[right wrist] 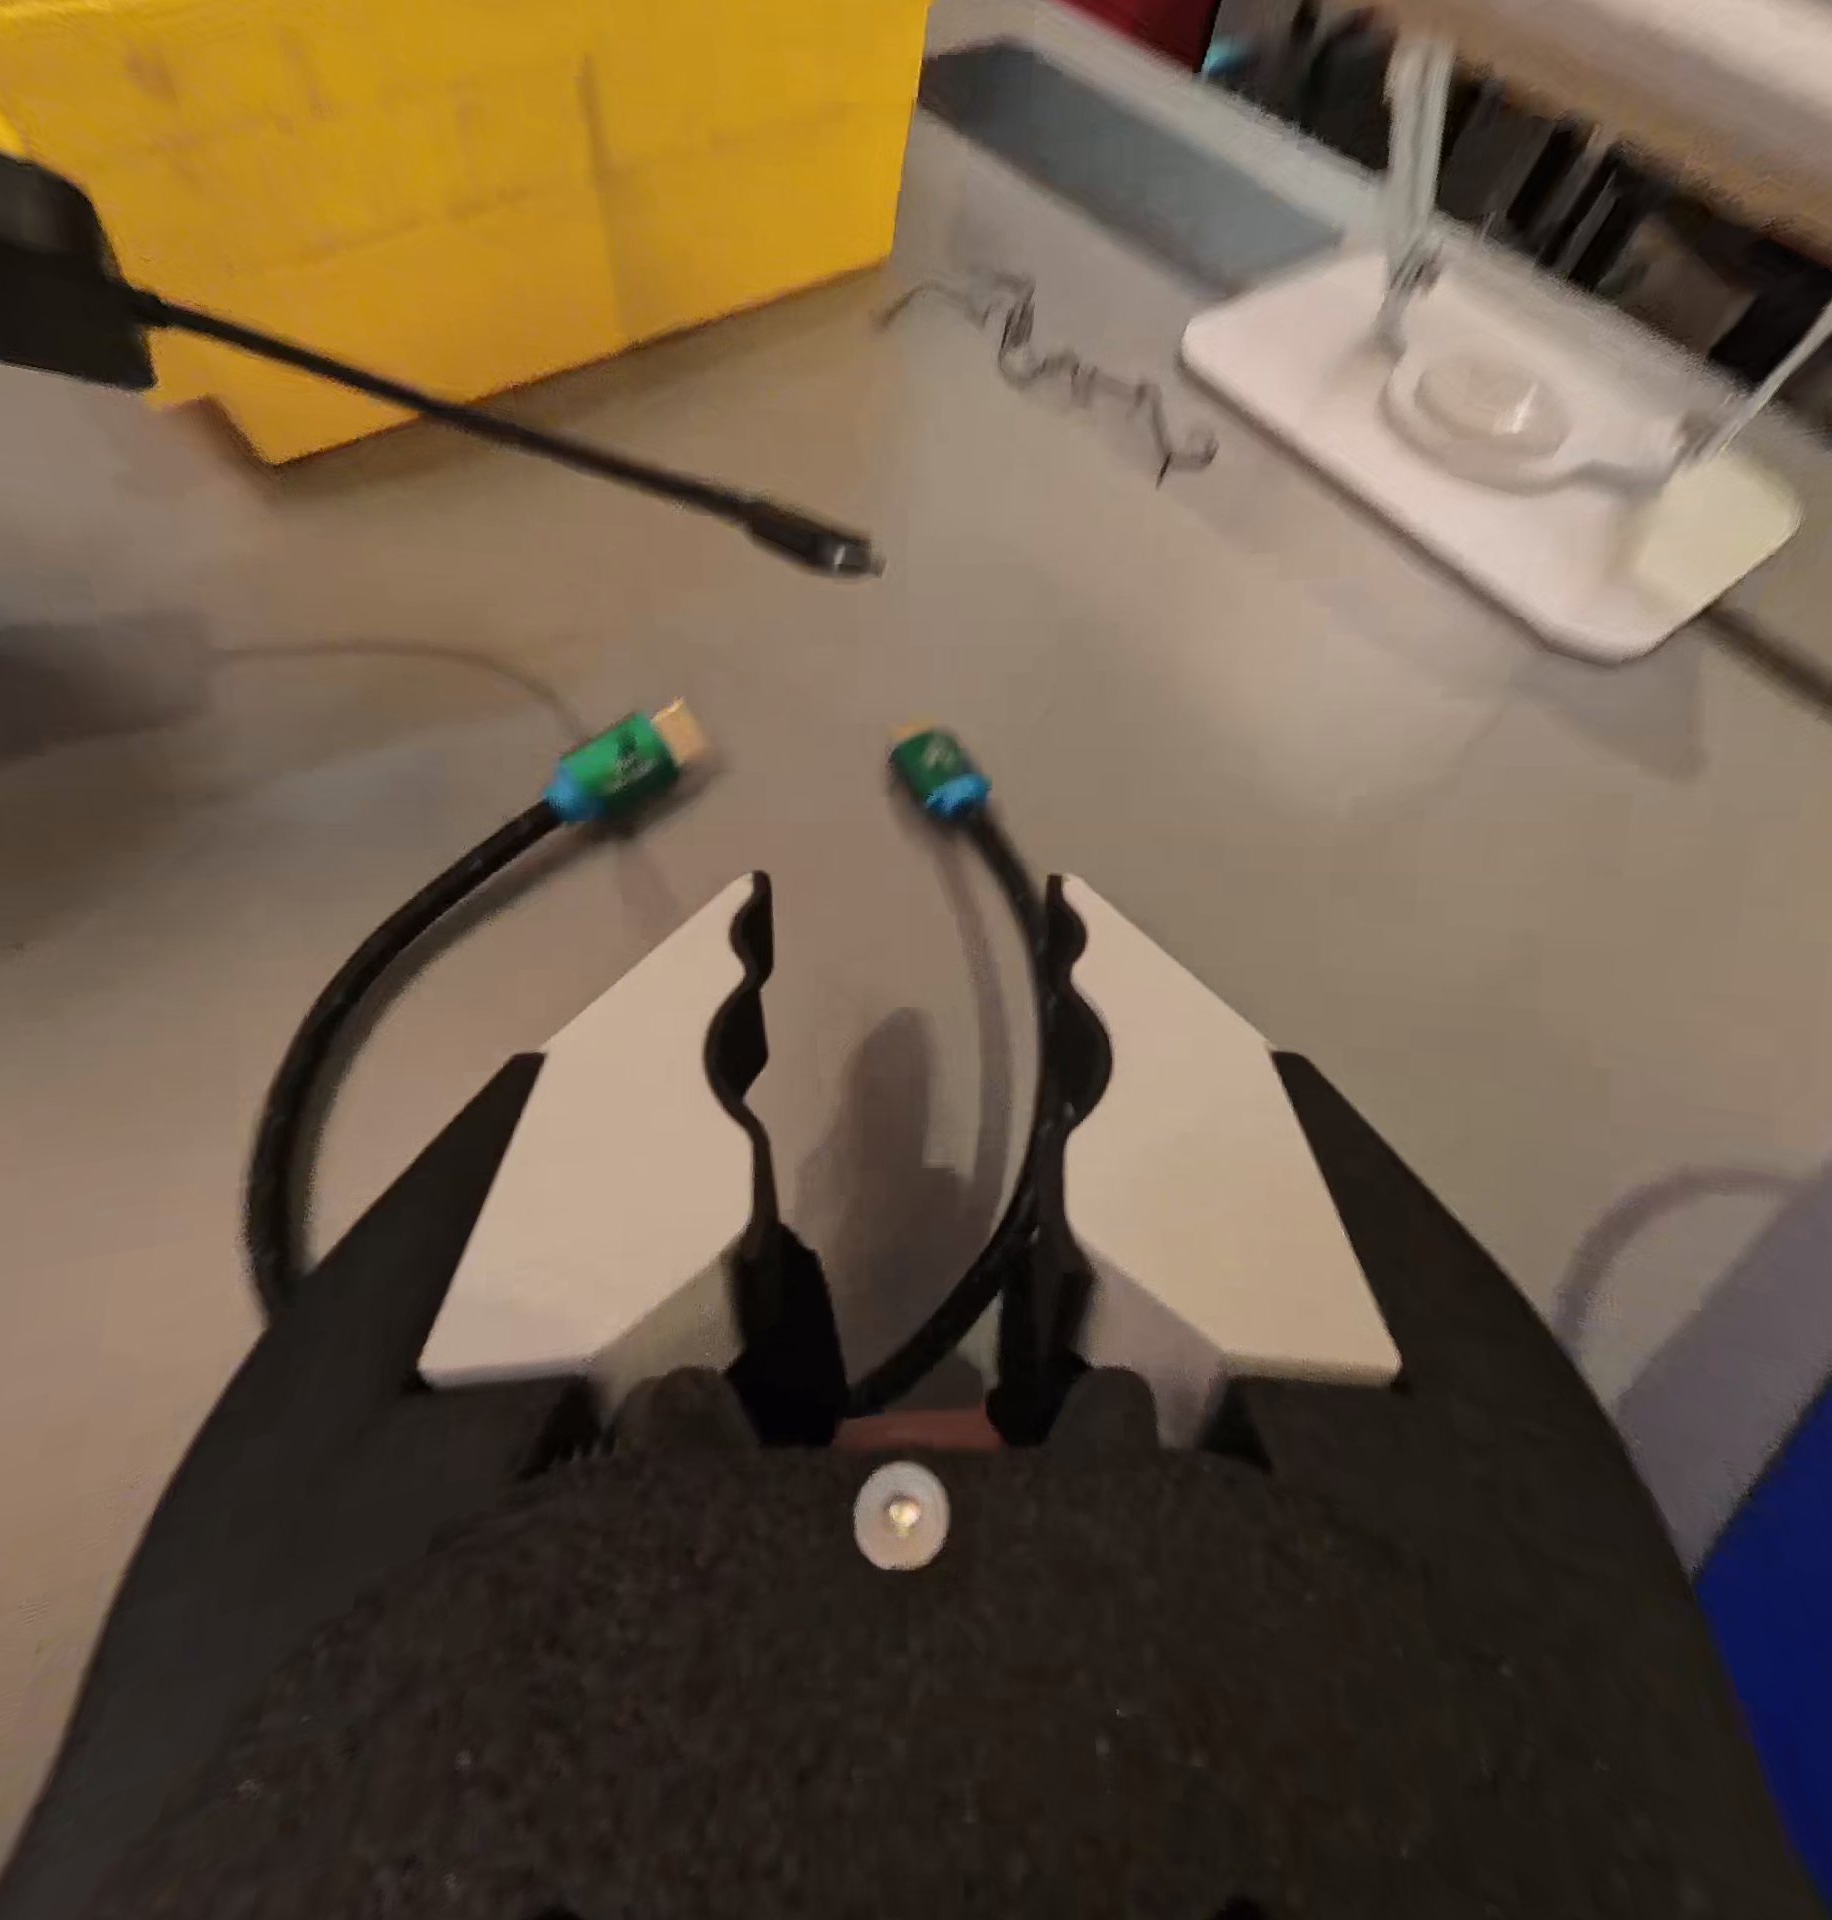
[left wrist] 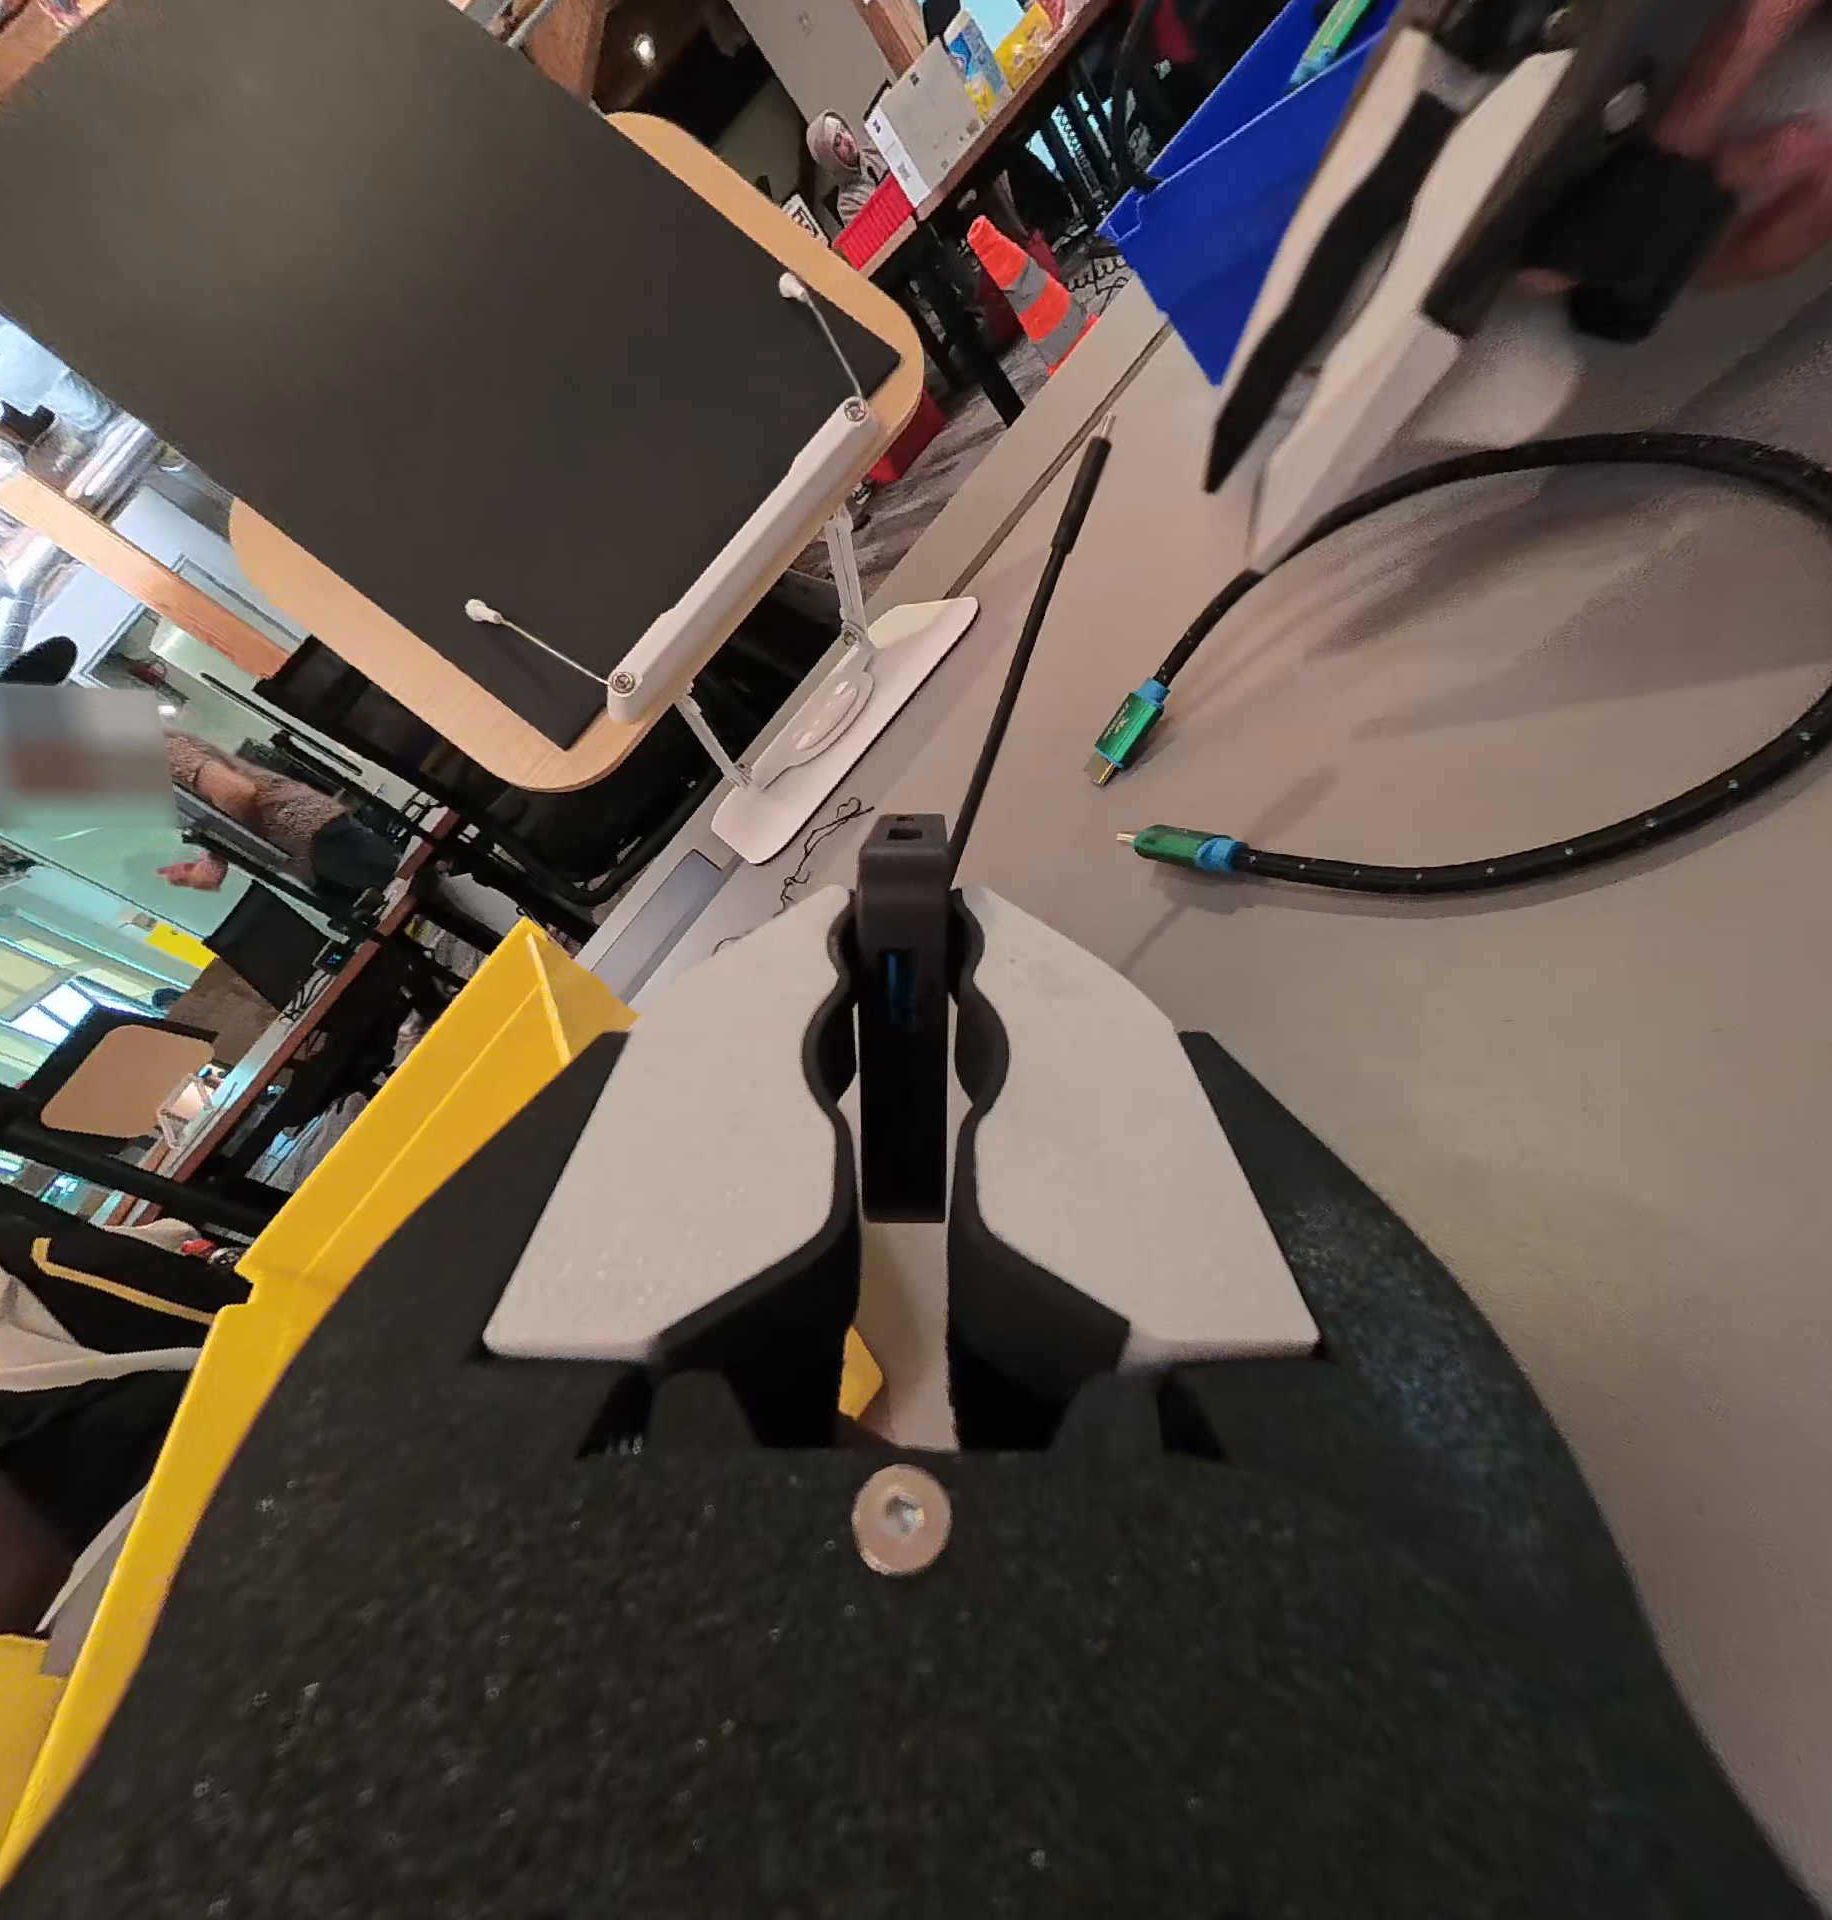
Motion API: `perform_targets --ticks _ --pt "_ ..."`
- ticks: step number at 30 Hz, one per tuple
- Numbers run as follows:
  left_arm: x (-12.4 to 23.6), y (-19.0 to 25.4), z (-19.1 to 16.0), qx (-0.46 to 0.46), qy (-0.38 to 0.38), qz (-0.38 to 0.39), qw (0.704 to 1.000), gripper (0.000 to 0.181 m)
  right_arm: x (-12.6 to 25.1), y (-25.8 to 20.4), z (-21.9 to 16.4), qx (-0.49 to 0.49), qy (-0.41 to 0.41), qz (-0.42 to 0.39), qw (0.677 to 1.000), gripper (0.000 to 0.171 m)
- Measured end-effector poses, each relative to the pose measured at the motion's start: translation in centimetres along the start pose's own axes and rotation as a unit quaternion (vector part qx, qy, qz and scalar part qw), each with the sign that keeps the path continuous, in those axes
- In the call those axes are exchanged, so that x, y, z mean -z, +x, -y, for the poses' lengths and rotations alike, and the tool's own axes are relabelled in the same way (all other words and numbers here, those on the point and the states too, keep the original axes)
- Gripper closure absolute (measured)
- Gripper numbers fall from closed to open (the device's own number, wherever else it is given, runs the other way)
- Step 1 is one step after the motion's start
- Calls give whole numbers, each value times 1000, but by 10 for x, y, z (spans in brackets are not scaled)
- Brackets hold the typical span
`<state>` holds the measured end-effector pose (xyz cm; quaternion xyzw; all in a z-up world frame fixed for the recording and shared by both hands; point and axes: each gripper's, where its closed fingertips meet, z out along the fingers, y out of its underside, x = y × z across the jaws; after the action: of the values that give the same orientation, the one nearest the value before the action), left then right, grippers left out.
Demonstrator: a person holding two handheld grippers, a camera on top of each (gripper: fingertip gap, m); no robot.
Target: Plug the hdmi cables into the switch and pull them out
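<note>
My left gripper is shut on a small black switch, held upright on its edge above the grey table. A thin black lead sticks out from the switch. The switch also shows in the right wrist view at far left, with its lead. A black braided HDMI cable lies in a loop with two green and blue plugs. My right gripper is open above the table, just behind the two plugs. It also shows in the left wrist view.
A yellow bin stands at the left, also in the left wrist view. A blue bin stands at the far right. A white stand base carries a tilted black board. A thin black thread lies near it.
</note>
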<state>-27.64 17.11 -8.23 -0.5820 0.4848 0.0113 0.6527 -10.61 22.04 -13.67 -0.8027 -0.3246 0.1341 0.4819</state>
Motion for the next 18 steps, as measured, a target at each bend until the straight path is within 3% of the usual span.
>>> perform_targets --ticks 3,8,18 --pt "0 -4 -1 18 4 5 1000 168 -22 16 15 71 28 -20 997 132" --pt "3 -9 -5 55 3 15 998 167 -46 22 -3 117 -21 8 993 147" --pt "-2 -4 -10 67 0 -3 998 167 -56 9 -10 86 -27 123 988 141"
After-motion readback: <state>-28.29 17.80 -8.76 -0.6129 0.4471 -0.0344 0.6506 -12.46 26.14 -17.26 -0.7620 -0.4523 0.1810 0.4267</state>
